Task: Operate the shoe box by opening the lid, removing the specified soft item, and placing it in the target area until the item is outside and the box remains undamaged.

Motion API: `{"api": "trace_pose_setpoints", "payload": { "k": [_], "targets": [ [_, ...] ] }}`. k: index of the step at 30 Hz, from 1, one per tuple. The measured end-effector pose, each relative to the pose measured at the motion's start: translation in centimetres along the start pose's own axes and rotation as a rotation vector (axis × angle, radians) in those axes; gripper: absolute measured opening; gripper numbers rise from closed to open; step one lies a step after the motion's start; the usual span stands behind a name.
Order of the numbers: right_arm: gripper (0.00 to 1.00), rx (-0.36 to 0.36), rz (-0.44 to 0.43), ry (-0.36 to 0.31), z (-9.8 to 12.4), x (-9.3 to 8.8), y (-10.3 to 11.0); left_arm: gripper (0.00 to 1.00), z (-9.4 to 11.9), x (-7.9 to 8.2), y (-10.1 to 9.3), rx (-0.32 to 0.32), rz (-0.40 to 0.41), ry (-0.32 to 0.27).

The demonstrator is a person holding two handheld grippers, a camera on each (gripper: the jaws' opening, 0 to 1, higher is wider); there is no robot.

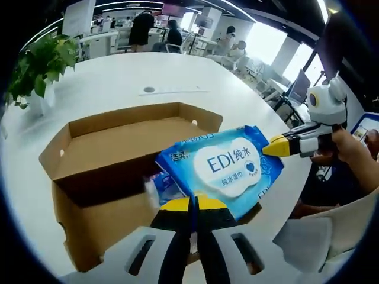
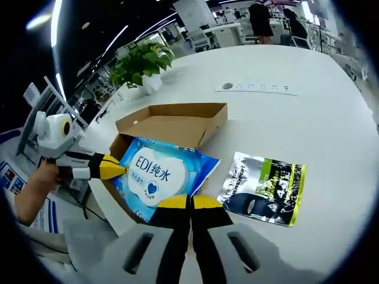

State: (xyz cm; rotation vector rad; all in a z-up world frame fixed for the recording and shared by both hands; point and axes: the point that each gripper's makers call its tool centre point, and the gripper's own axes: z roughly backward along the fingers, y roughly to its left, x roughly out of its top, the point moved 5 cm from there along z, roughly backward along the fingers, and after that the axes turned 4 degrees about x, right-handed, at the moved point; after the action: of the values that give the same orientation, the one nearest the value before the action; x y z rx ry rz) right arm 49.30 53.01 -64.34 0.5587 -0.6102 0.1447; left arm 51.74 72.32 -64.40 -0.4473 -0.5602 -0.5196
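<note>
The brown cardboard shoe box [image 1: 95, 228] stands open on the white table, its lid [image 1: 127, 145] folded back. A blue-and-white soft pack of wet wipes [image 1: 228, 165] hangs over the box's open mouth, held from two sides. My left gripper [image 1: 193, 204] is shut on its near edge, and my right gripper [image 1: 273, 146] pinches its right edge. In the right gripper view, the same pack [image 2: 155, 174] sits above the box [image 2: 174, 123], with my right gripper [image 2: 190, 202] shut on one corner and my left gripper [image 2: 115, 168] on the opposite one.
A silver, green and black pouch [image 2: 263, 188] lies flat on the table right of the box. A potted plant [image 2: 141, 64] stands behind the box, and a socket strip [image 2: 254, 87] is set in the tabletop. People stand at desks far behind.
</note>
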Motion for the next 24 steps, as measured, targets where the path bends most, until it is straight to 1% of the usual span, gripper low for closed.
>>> {"api": "trace_pose_setpoints", "payload": {
  "k": [3,8,13,24],
  "targets": [
    [0.00,-0.013,-0.001,0.001,0.7,0.0,-1.0,0.00,-0.3,0.6,-1.0,-0.007,0.016,-0.003],
    [0.00,-0.028,-0.012,-0.004,1.9,0.1,-2.3,0.00,-0.9,1.5,-2.3,-0.022,0.016,-0.011],
    [0.00,-0.041,-0.018,-0.012,2.9,0.3,-3.4,0.00,-1.5,2.5,-3.8,-0.033,0.002,-0.014],
    [0.00,-0.064,-0.022,-0.008,5.3,0.4,-6.1,0.00,-2.9,3.9,-6.8,-0.058,-0.017,-0.018]
  ]
}}
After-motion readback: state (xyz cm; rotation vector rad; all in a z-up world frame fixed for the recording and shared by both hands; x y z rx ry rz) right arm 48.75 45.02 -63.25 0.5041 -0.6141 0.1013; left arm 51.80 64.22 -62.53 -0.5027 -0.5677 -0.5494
